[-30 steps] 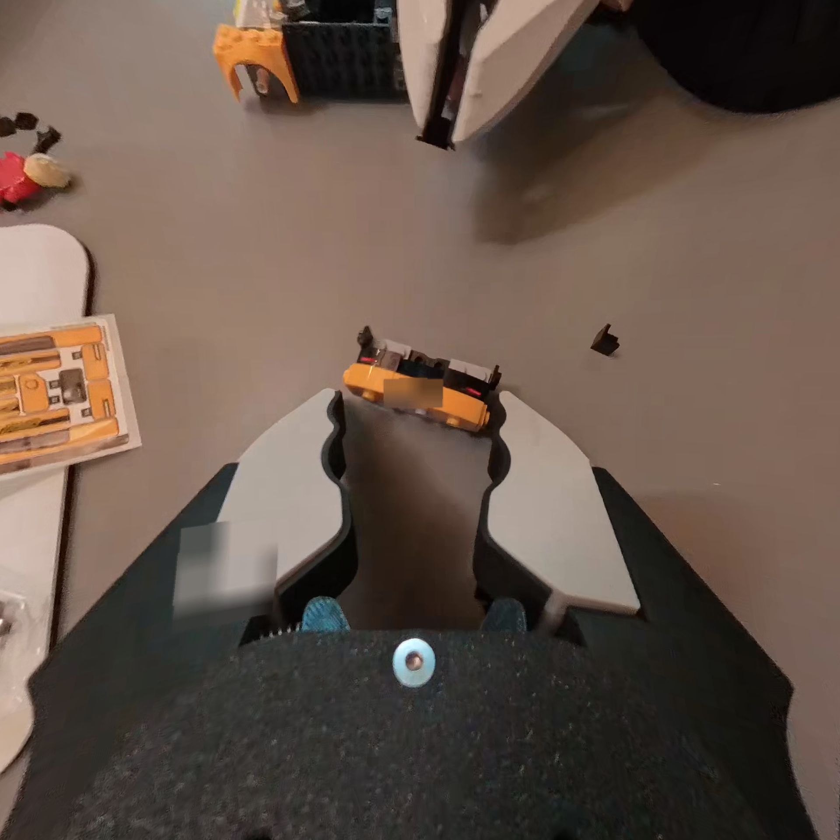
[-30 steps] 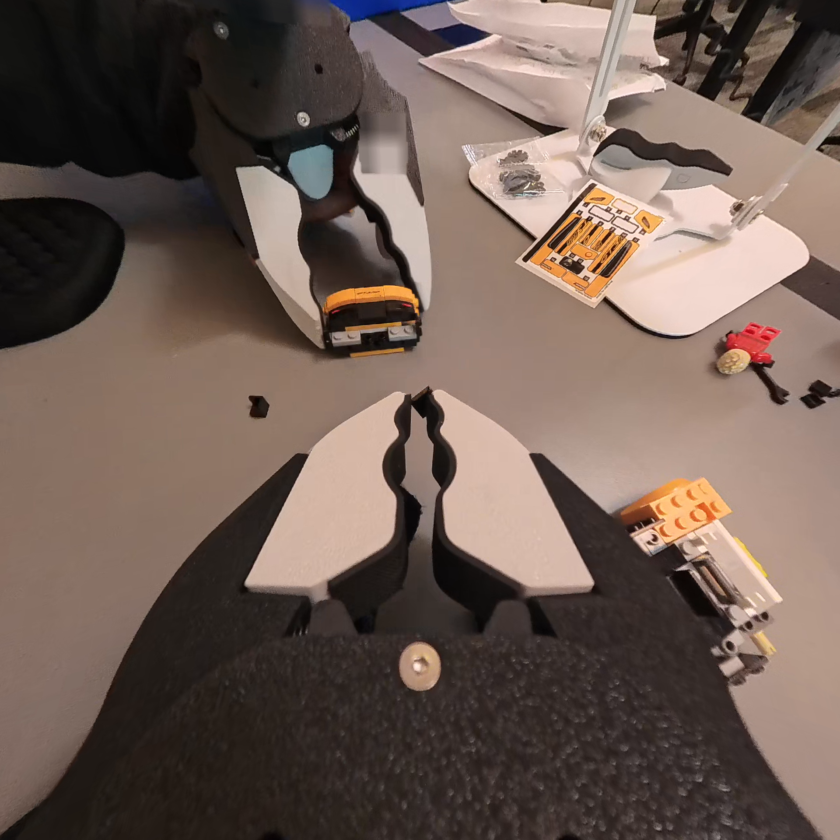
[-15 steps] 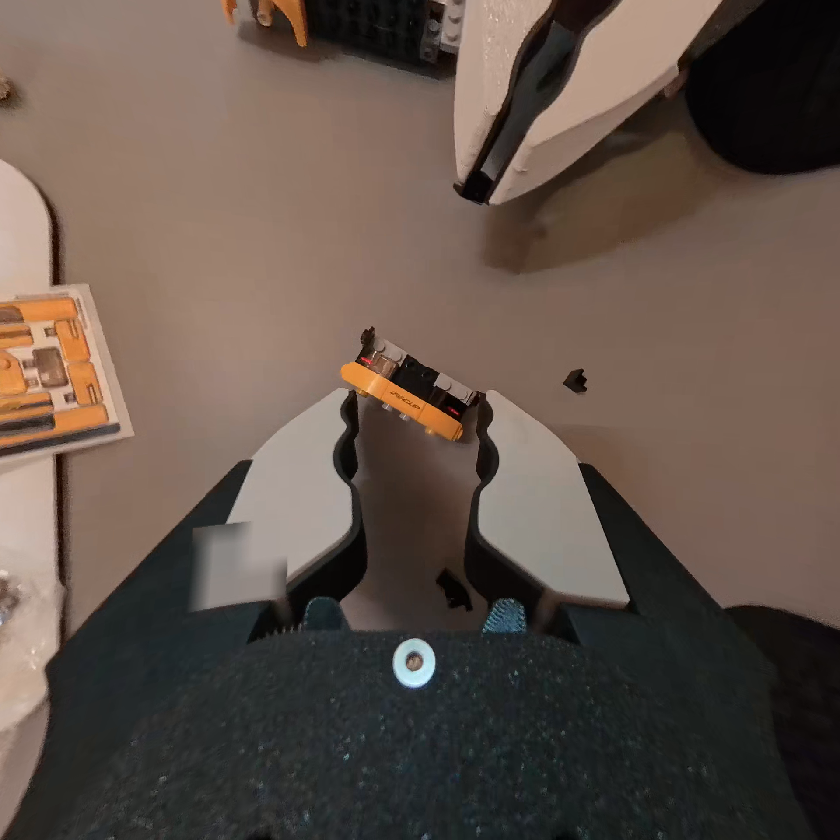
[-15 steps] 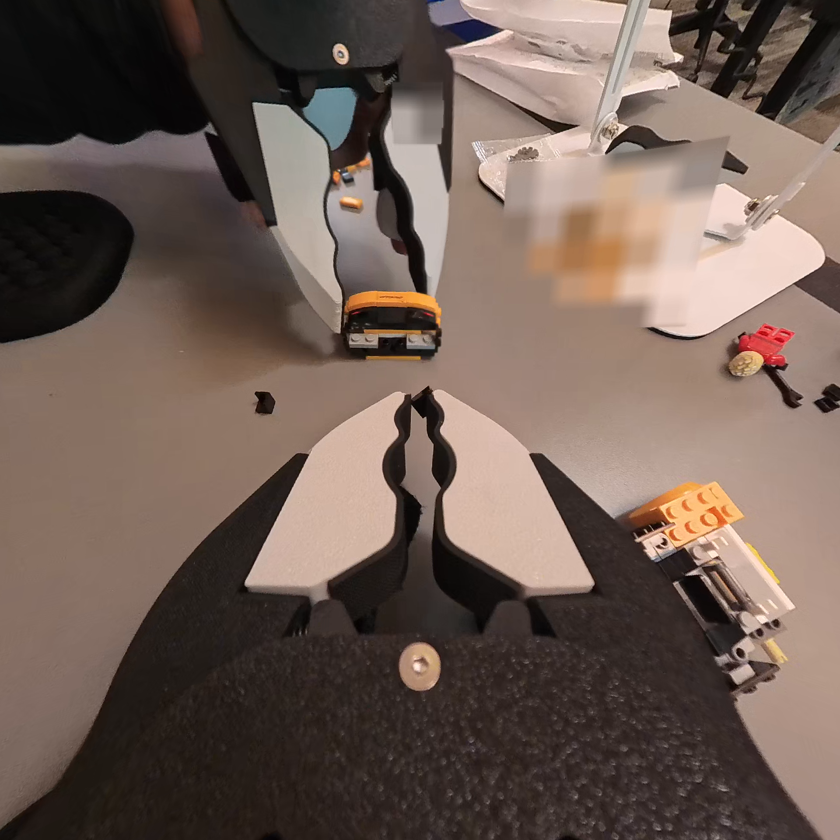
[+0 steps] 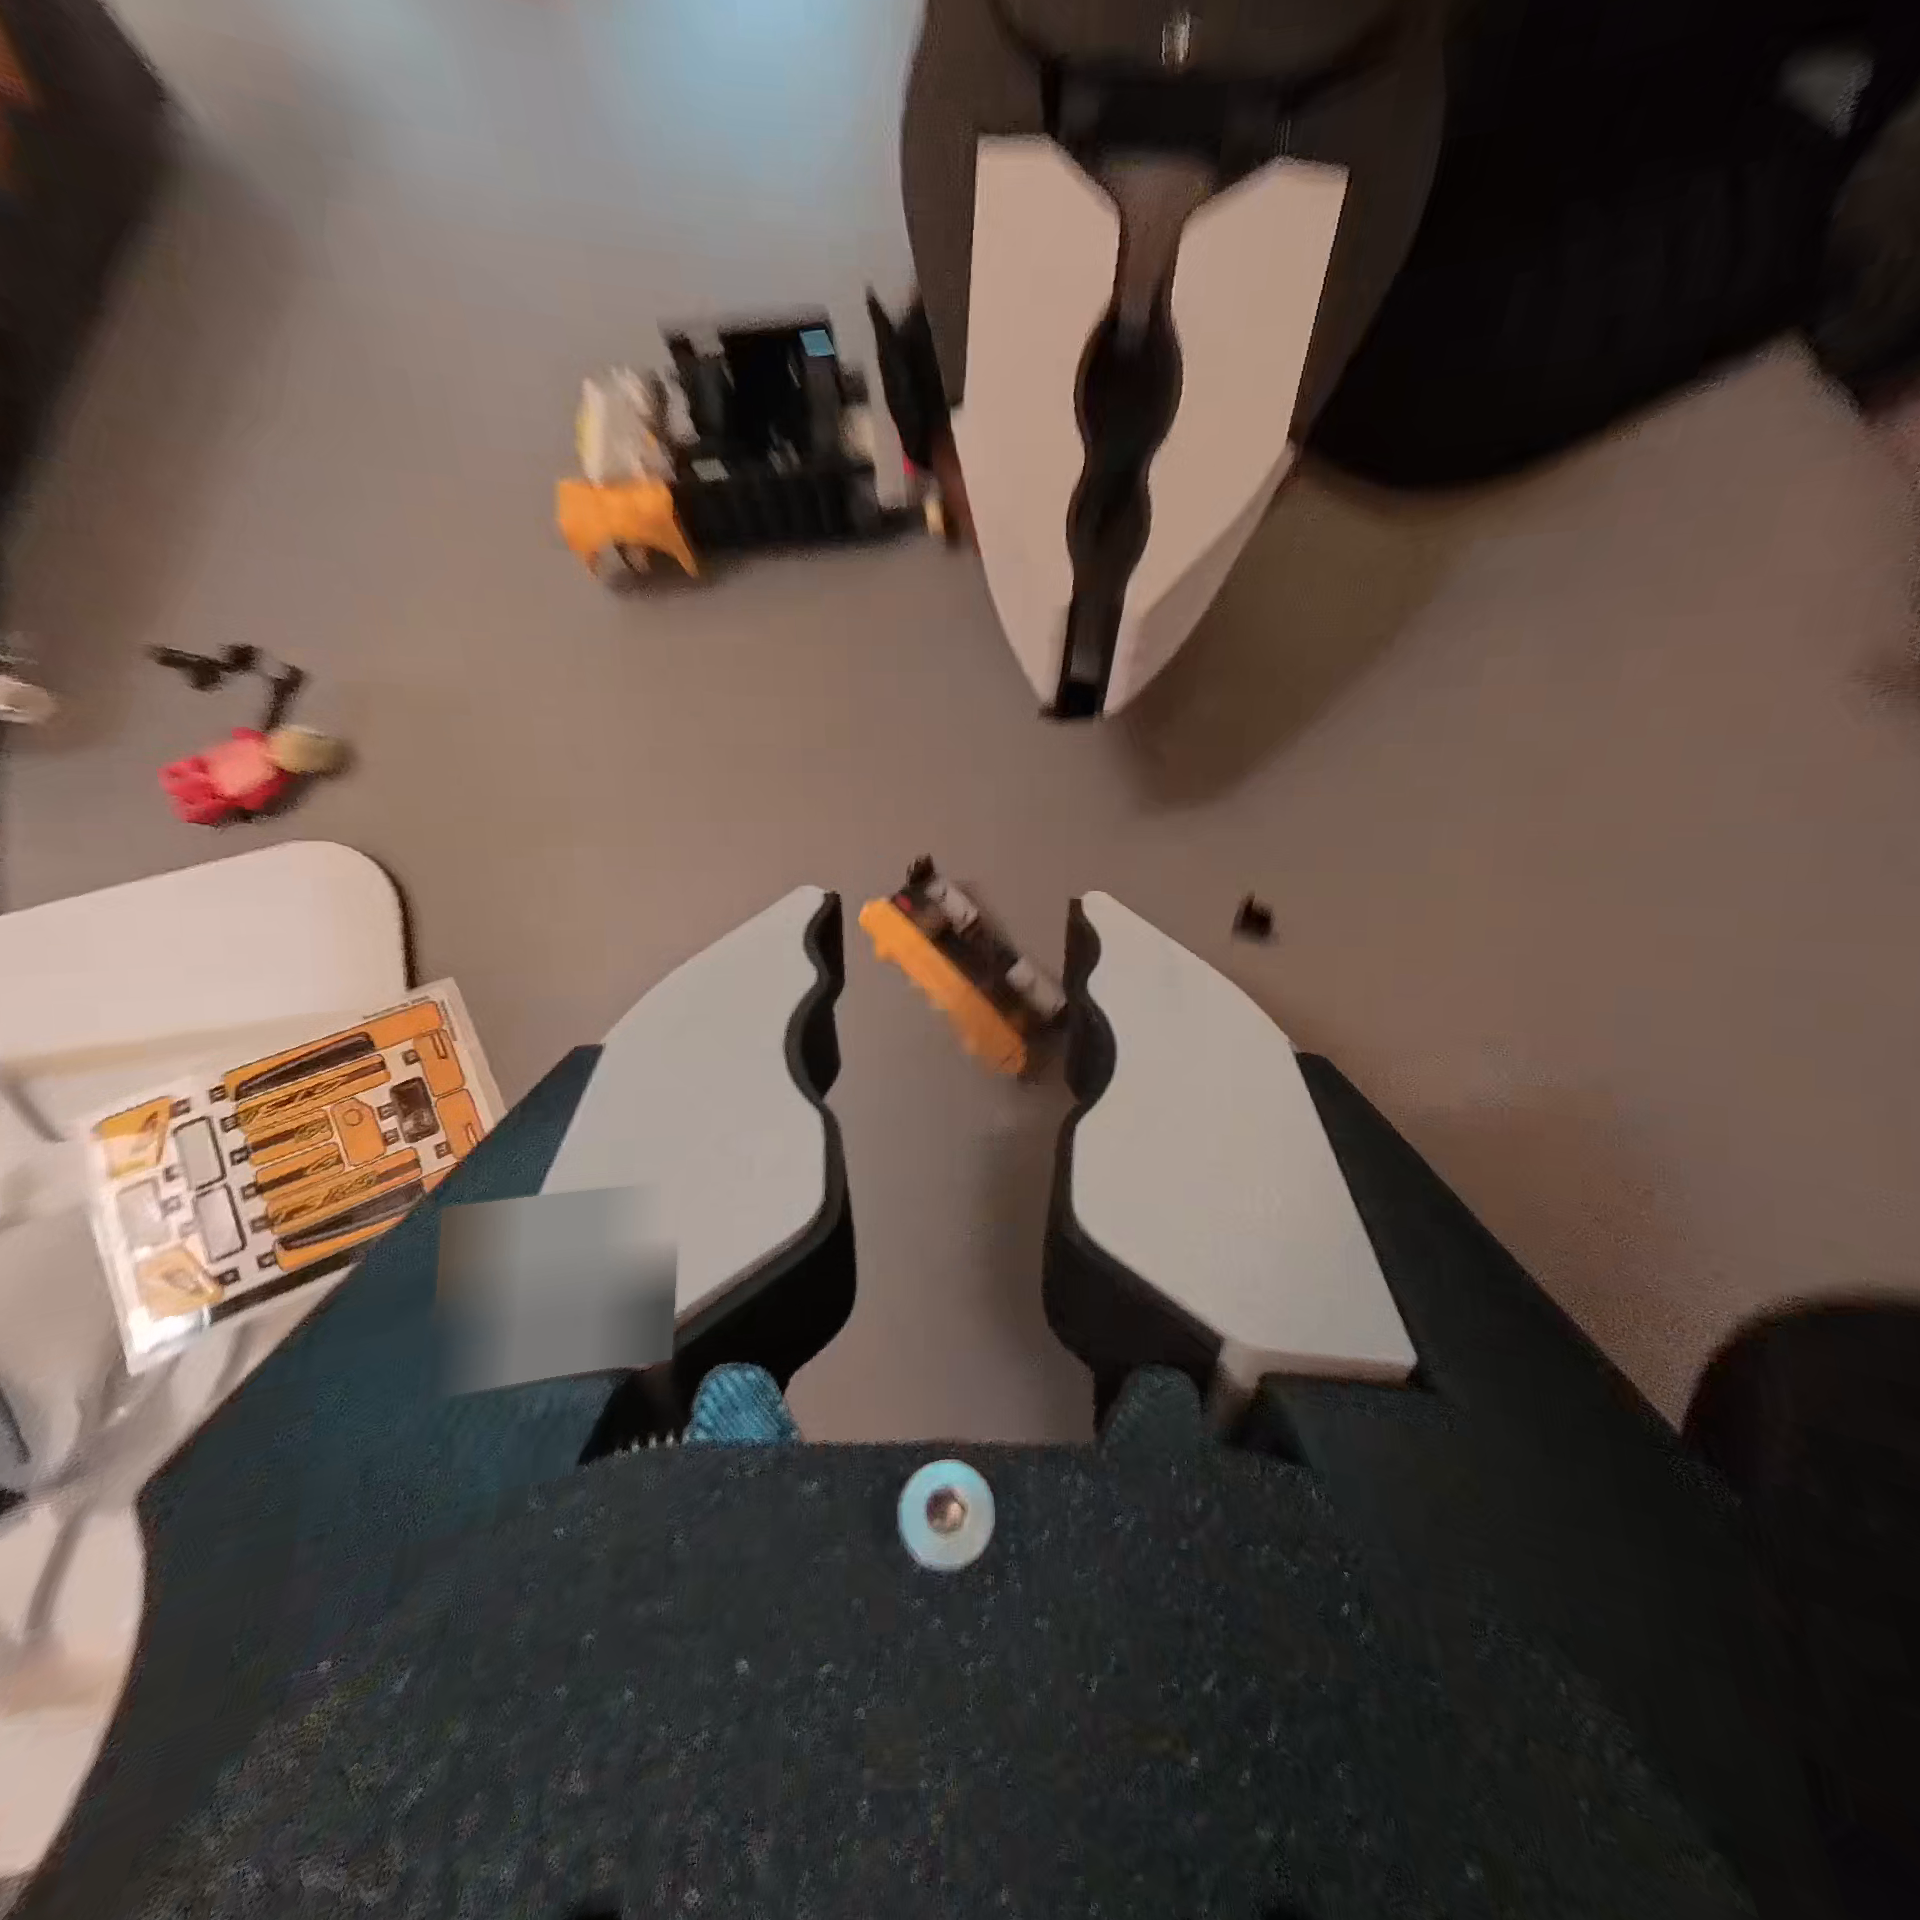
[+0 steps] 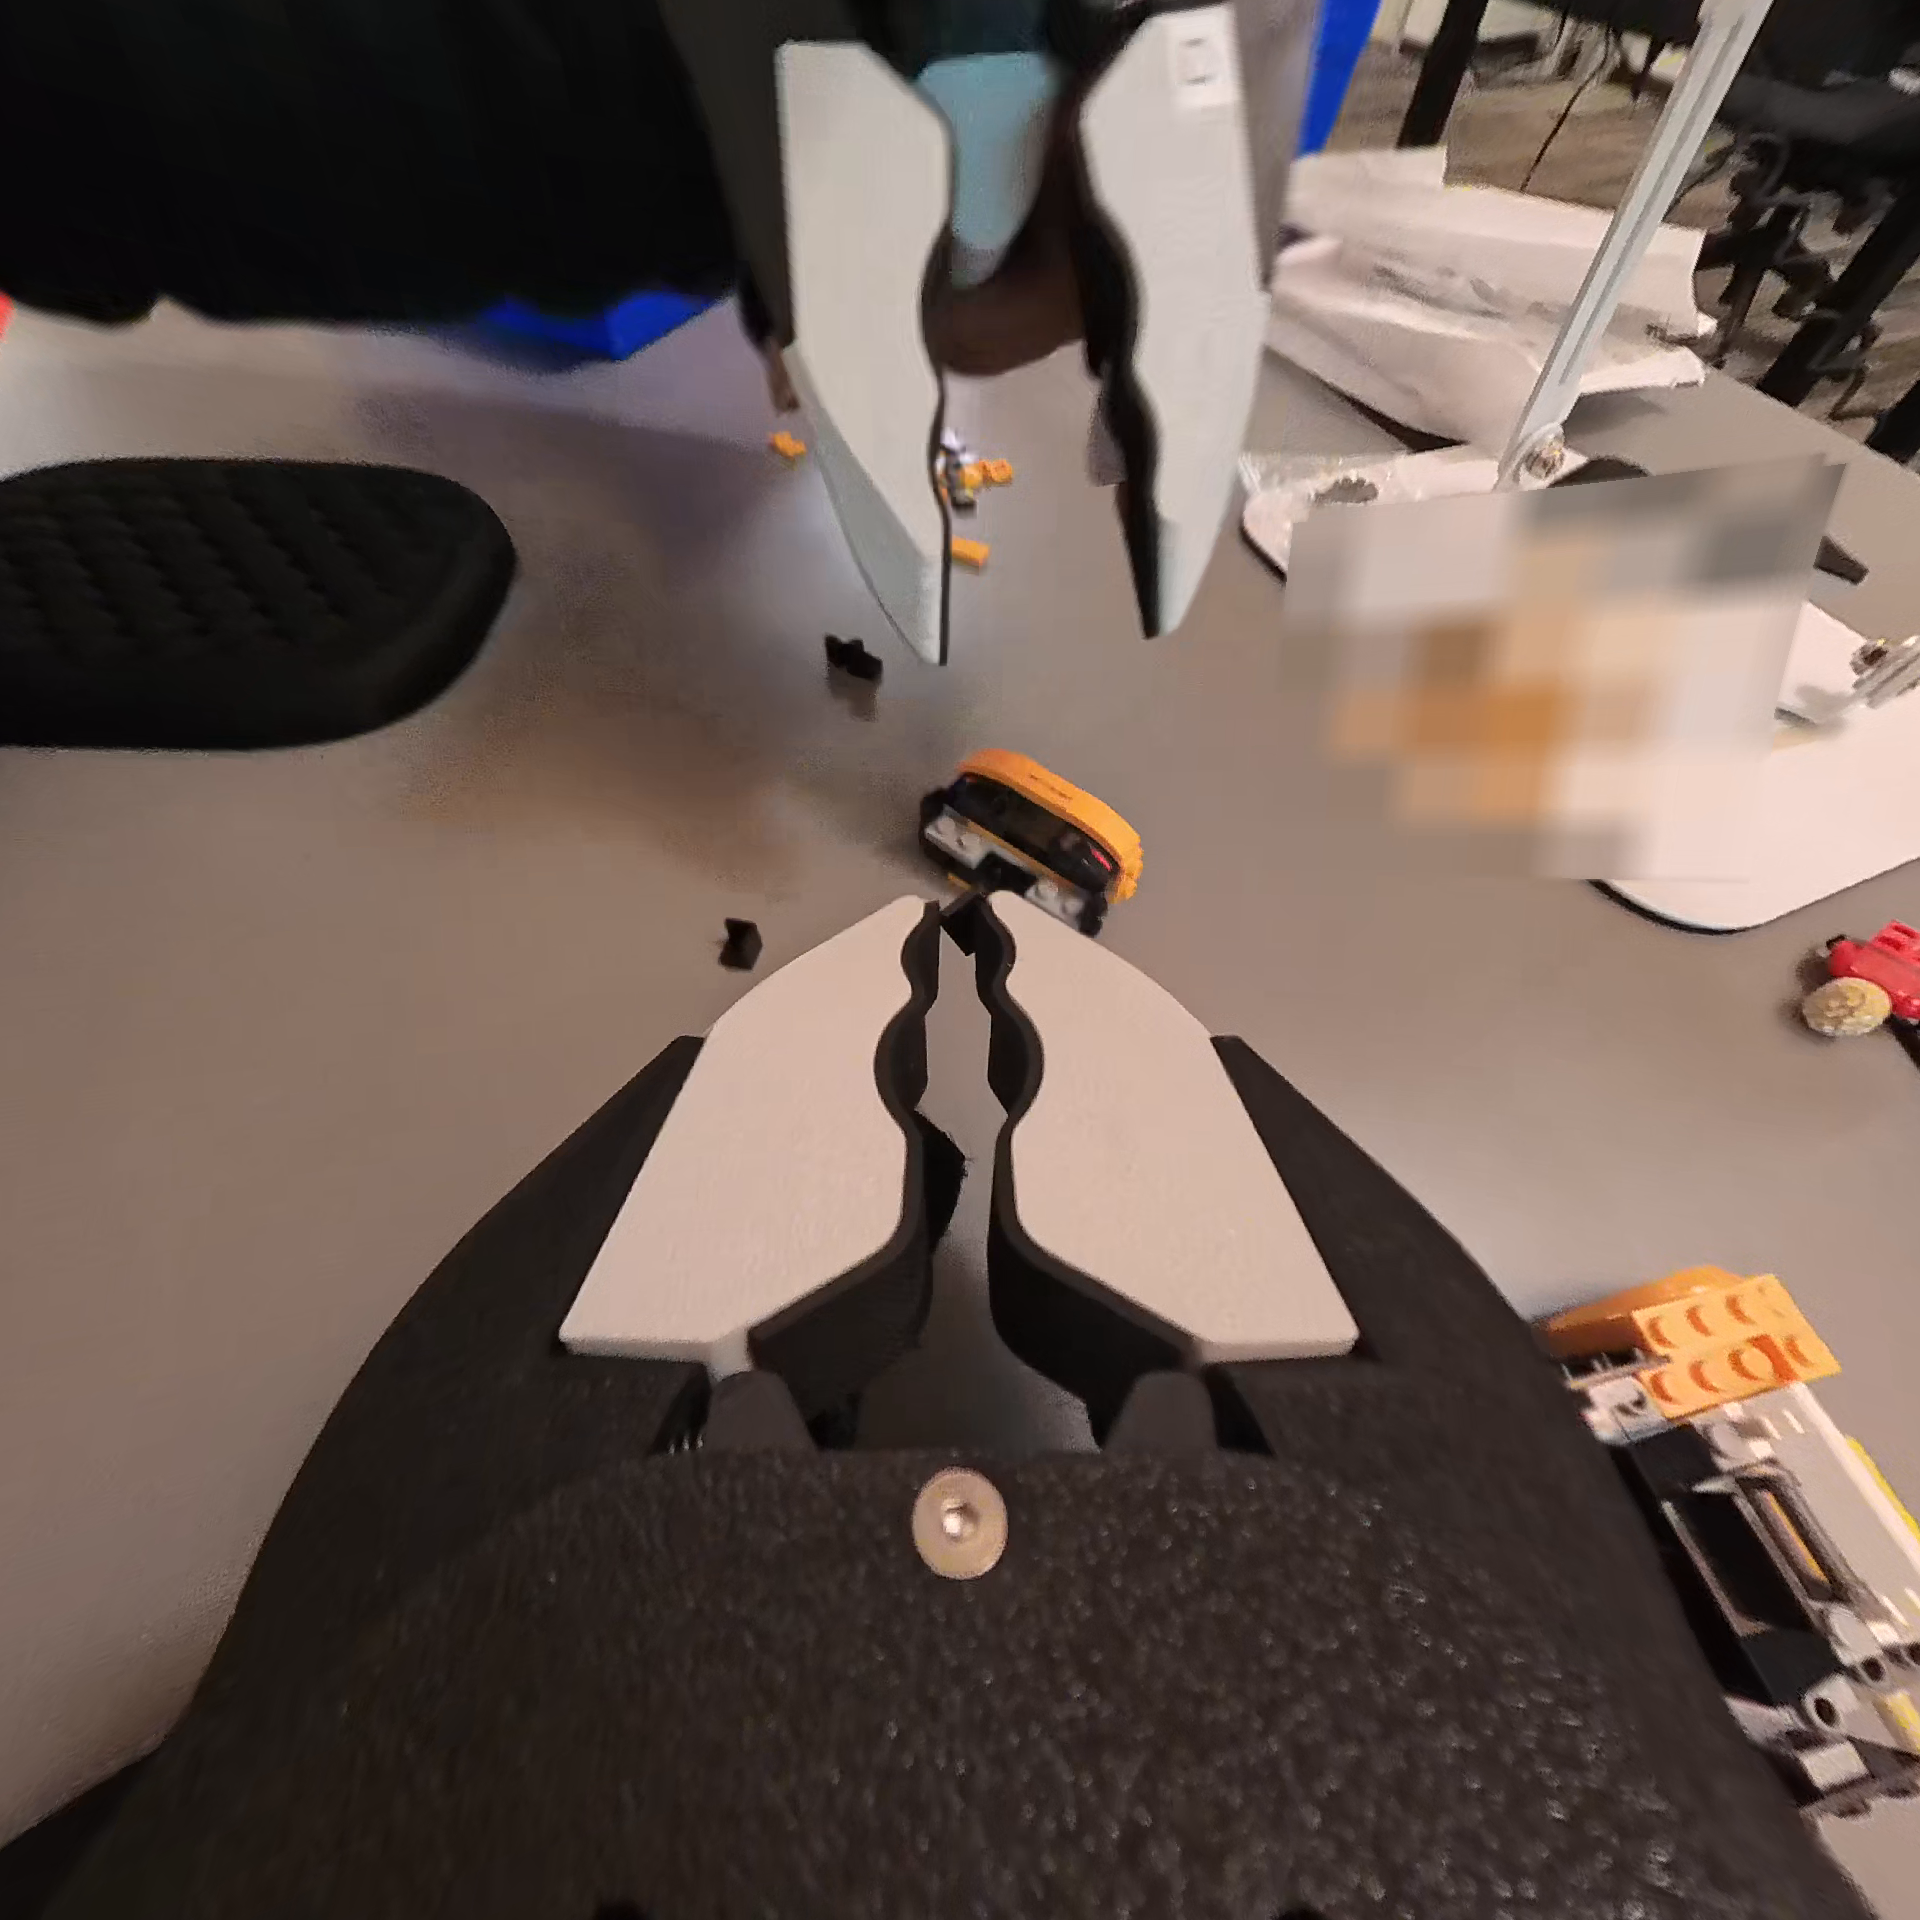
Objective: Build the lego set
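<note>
Grey worktop (image 5: 623, 727): left gripper (image 5: 951, 914), jaws apart, has lifted off the now-skewed orange-and-black subassembly (image 5: 961, 971); right gripper (image 6: 961, 914) stays clamped on small black piece (image 6: 966, 925), attachment pending.

No writing could be read — the sticker sheet (image 5: 291, 1153), left of the left gripper's fingers (image 5: 727, 1101), bore only blurred orange-and-black markings.

Orange-and-black lego sub-assembly (image 5: 961, 971) lies skewed on the table

gap between left tongs (image 5: 951, 914): orange-black lego piece (image 5: 961, 971) inside | right: small black piece (image 5: 1254, 918) near
</note>
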Motion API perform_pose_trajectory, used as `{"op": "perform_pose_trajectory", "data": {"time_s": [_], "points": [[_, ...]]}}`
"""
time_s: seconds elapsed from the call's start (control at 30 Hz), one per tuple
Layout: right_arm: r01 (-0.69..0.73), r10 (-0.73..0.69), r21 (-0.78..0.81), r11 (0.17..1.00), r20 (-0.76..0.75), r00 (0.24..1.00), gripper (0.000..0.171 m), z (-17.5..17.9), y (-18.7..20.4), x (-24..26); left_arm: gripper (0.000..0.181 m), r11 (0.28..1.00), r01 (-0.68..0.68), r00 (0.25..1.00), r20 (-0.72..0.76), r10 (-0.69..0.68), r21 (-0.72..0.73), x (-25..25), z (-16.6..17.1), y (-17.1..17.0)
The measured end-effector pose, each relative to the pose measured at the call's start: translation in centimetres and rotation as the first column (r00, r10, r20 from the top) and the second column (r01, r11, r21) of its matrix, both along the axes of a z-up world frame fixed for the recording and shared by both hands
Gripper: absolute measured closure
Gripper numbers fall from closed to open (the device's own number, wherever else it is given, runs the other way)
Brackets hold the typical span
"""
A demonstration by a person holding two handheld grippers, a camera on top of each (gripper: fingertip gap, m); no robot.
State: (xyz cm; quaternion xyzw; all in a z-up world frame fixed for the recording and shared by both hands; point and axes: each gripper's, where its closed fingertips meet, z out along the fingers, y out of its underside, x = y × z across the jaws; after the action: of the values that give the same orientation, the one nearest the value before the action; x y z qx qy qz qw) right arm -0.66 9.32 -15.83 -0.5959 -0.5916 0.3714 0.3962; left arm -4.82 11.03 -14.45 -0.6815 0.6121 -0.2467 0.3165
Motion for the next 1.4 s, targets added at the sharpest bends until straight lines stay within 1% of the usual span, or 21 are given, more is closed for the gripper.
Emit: {"op": "perform_pose_trajectory", "data": {"time_s": [0.03,0.07,0.1,0.17,0.23,0.33,0.37,0.5,0.57,0.67,0.77,0.83,1.0,1.13,1.23,1.3,1.4], "points": [[-0.008,0.008,0.000,1.000,-0.022,1.000,0.165,0.4,-0.2,-0.1,0.144,0.998,-0.057,0.996,0.069,0.055,0.033,0.4,0.5,-0.5],[-0.019,0.019,0.004,1.000,-0.050,0.999,0.165,0.9,-0.5,-0.2,0.146,0.993,-0.112,0.984,0.142,0.105,0.037,0.8,0.9,-1.2],[-0.033,0.034,0.013,0.999,-0.082,0.996,0.165,1.5,-0.8,-0.3,0.150,0.986,-0.167,0.963,0.214,0.163,0.004,1.2,1.0,-1.9],[-0.052,0.058,0.051,0.997,-0.130,0.990,0.165,2.6,-1.4,-0.6,0.150,0.965,-0.235,0.904,0.340,0.260,-0.116,1.8,1.2,-3.2],[-0.047,0.066,0.123,0.991,-0.153,0.986,0.165,3.6,-2.0,-1.1,0.150,0.935,-0.263,0.847,0.408,0.341,-0.237,1.8,1.5,-3.9],[-0.032,0.074,0.275,0.961,-0.144,0.987,0.165,4.6,-2.9,-2.0,0.154,0.871,-0.260,0.766,0.460,0.449,-0.417,1.5,2.6,-4.1],[-0.022,0.070,0.326,0.945,-0.135,0.988,0.164,4.9,-3.2,-2.3,0.154,0.853,-0.246,0.753,0.463,0.467,-0.461,1.4,2.7,-4.2],[0.013,0.035,0.503,0.864,-0.086,0.996,0.165,5.4,-3.6,-3.4,0.156,0.814,-0.169,0.705,0.509,0.494,-0.555,1.6,3.6,-4.7],[0.046,-0.009,0.566,0.823,-0.068,0.998,0.165,5.4,-3.3,-3.8,0.157,0.802,-0.137,0.687,0.527,0.500,-0.582,1.4,4.0,-4.9],[0.070,-0.045,0.637,0.768,-0.055,0.997,0.165,5.5,-3.0,-4.3,0.160,0.791,-0.138,0.673,0.530,0.516,-0.595,1.1,4.1,-4.8],[0.063,-0.060,0.670,0.740,-0.027,0.998,0.165,5.1,-3.0,-4.5,0.169,0.787,-0.131,0.658,0.540,0.524,-0.603,1.0,4.1,-4.8],[0.064,-0.072,0.698,0.714,-0.017,0.997,0.165,4.8,-2.8,-4.5,0.172,0.785,-0.140,0.660,0.534,0.528,-0.604,0.9,3.8,-4.6],[0.068,-0.060,0.660,0.748,-0.034,0.998,0.165,4.6,-3.0,-4.5,0.173,0.815,-0.157,0.686,0.532,0.496,-0.557,0.8,3.5,-4.7],[0.050,-0.015,0.568,0.822,-0.066,0.998,0.165,4.5,-3.5,-4.4,0.173,0.836,-0.171,0.707,0.526,0.473,-0.521,0.5,3.2,-4.7],[0.036,0.017,0.425,0.904,-0.121,0.992,0.163,4.8,-3.8,-4.3,0.173,0.850,-0.159,0.714,0.535,0.450,-0.503,0.1,3.2,-4.8],[0.025,0.028,0.294,0.955,-0.177,0.984,0.162,5.3,-3.7,-4.0,0.173,0.870,-0.135,0.733,0.542,0.410,-0.475,0.0,3.1,-5.1],[-0.056,0.074,0.105,0.993,-0.182,0.981,0.161,4.9,-3.9,-3.7,0.173,0.903,-0.102,0.773,0.538,0.337,-0.418,0.2,2.7,-5.9]]}}
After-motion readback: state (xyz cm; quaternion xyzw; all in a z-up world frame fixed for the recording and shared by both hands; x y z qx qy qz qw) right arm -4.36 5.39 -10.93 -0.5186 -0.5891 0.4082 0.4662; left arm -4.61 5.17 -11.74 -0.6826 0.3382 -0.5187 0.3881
